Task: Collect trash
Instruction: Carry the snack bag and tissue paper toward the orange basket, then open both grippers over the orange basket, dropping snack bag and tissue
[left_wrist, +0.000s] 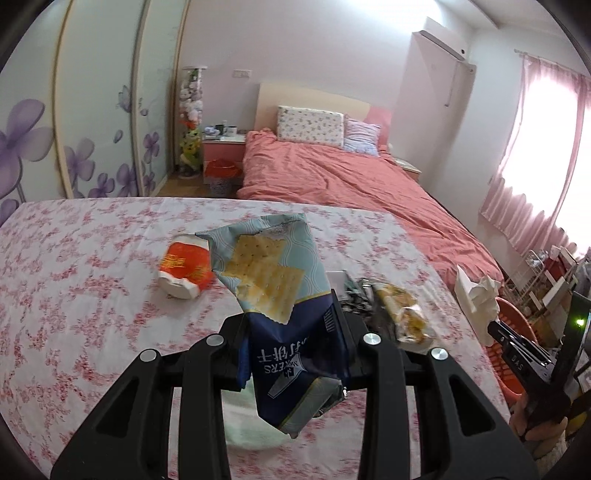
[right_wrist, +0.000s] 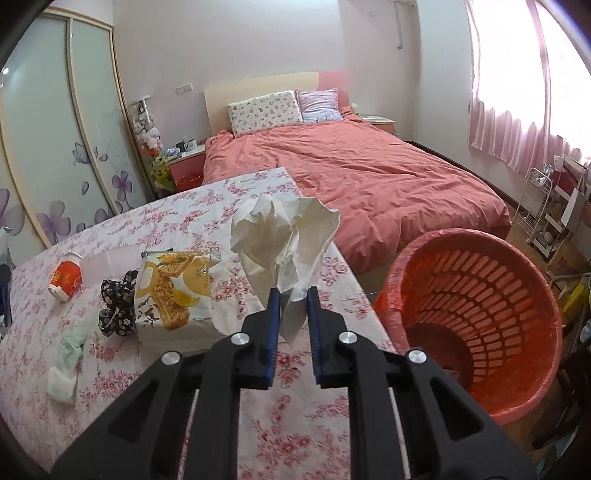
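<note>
My left gripper (left_wrist: 291, 314) is shut on a torn blue cracker wrapper (left_wrist: 273, 273), held up above the floral tablecloth (left_wrist: 74, 295). In the right wrist view my right gripper (right_wrist: 291, 295) is shut on a crumpled white tissue (right_wrist: 280, 236), just left of the orange trash basket (right_wrist: 476, 317) beside the table. The same tissue (left_wrist: 476, 299) shows at the right edge of the left wrist view. On the table lie a red and white paper cup (right_wrist: 64, 278) on its side and a yellow snack wrapper (right_wrist: 173, 291).
A black floral cloth piece (right_wrist: 116, 306) and a pale green sock (right_wrist: 66, 365) lie on the table's left part. Behind the table is a bed (right_wrist: 369, 166) with a coral cover. A wire rack (right_wrist: 539, 206) stands by the curtained window, and a wardrobe (right_wrist: 55, 129) is on the left.
</note>
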